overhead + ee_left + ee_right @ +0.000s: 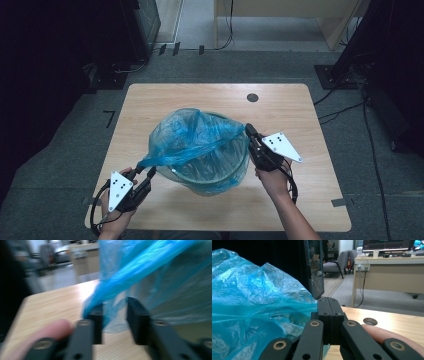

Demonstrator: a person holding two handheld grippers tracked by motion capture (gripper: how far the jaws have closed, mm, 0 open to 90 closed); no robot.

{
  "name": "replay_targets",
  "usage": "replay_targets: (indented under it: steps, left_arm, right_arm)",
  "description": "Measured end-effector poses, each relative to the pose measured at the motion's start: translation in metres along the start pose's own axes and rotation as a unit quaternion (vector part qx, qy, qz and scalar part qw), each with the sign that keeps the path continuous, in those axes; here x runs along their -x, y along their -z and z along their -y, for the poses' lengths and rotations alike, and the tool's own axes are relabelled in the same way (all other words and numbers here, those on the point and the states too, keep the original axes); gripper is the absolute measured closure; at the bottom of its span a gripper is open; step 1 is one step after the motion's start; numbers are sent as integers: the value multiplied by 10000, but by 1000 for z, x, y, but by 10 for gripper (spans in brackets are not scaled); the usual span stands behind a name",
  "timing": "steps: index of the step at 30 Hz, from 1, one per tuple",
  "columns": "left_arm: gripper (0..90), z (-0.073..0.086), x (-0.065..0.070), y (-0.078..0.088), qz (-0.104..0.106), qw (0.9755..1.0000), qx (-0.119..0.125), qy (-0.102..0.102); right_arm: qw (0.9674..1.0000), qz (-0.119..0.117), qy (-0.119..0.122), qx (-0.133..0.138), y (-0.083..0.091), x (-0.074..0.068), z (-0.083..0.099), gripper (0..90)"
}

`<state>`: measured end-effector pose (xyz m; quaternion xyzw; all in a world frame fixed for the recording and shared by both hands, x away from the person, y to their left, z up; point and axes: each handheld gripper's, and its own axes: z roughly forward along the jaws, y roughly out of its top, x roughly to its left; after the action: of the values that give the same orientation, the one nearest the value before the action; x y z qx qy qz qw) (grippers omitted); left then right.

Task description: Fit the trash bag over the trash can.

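The high view looks forward and down over the whole worktop [150, 105]. Both gripper views sit low and close, sharing the blue bag [192, 135] with it.

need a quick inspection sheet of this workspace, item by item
surface: wooden table, bare apart from the bin; round hole near the far edge
job's things: green bin mid-table, blue bag draped over its rim, one corner stretched towards the left gripper
clutter: nothing seen
grippers: left gripper jaws apart, bag corner between them; right gripper jaws shut at the bag's edge, grip on the film unclear
cables: black cable loops from left gripper; more cables on the floor at right
surroundings: grey floor, desk, chair, monitor behind
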<state>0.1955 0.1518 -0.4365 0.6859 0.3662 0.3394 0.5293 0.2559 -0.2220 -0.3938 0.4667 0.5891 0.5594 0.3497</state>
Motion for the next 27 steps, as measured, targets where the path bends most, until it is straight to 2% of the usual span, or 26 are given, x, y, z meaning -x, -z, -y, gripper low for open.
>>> replay_targets:
  steps: [2, 4, 6, 9, 11, 12, 16, 17, 19, 21, 22, 23, 24, 25, 26, 27]
  left_arm:
    - [474, -2, 3, 2, 42, 9998, 201, -36]
    - [426, -6, 4, 5, 96, 9989, 465, 14]
    - [400, -10, 3, 7, 179, 9976, 651, 149]
    - [362, -15, -1, 11, 672, 9916, 955, 563]
    - [341, -17, -1, 14, 904, 9889, 1025, 583]
    - [337, -18, -1, 15, 953, 9885, 1044, 546]
    - [305, -21, 1, 23, 962, 9864, 1245, 463]
    - [292, -22, 1, 24, 950, 9856, 1329, 448]
    - [277, -24, 3, 25, 841, 9855, 1422, 377]
    - [261, -27, 5, 27, 851, 9841, 1518, 354]
    - [252, -29, 6, 28, 946, 9830, 1535, 346]
    - [243, -32, 7, 30, 1199, 9801, 1526, 414]
    - [238, -34, 7, 32, 1415, 9769, 1528, 481]
    - [237, -36, 7, 35, 1702, 9720, 1527, 545]
    - [237, -38, 8, 38, 1893, 9696, 1470, 492]
    - [237, -40, 10, 42, 1963, 9702, 1383, 328]
  right_arm:
    - [10000, -3, -7, -24, -3, -1, 0, 900]
    - [10000, -9, -2, -73, -6, -1, 1, 900]
    - [9999, -16, 7, -100, -7, -1, 2, 900]
    - [9999, -20, 5, -98, -6, 0, 2, 900]
    - [10000, -31, 12, -84, -6, 0, 1, 900]
    - [10000, -34, 22, -78, -5, 0, 1, 900]
    - [10000, -47, 25, -24, -2, -1, -1, 900]
    - [10000, -54, 41, -1, -1, -1, -1, 900]
    - [10000, -60, 31, 27, 0, -2, -2, 900]
    - [10000, -74, 21, 58, 2, -3, -3, 900]
    - [9999, -74, 22, 77, 2, -3, -3, 900]
    - [9999, -87, -10, 91, 3, -3, -4, 900]
    - [9999, -93, -11, 124, 4, -4, -5, 900]
    - [9998, -98, -11, 145, 5, -4, -5, 900]
    - [9998, -108, -20, 169, 7, -4, -6, 900]
    - [9997, -116, -9, 199, 9, -5, -7, 900]
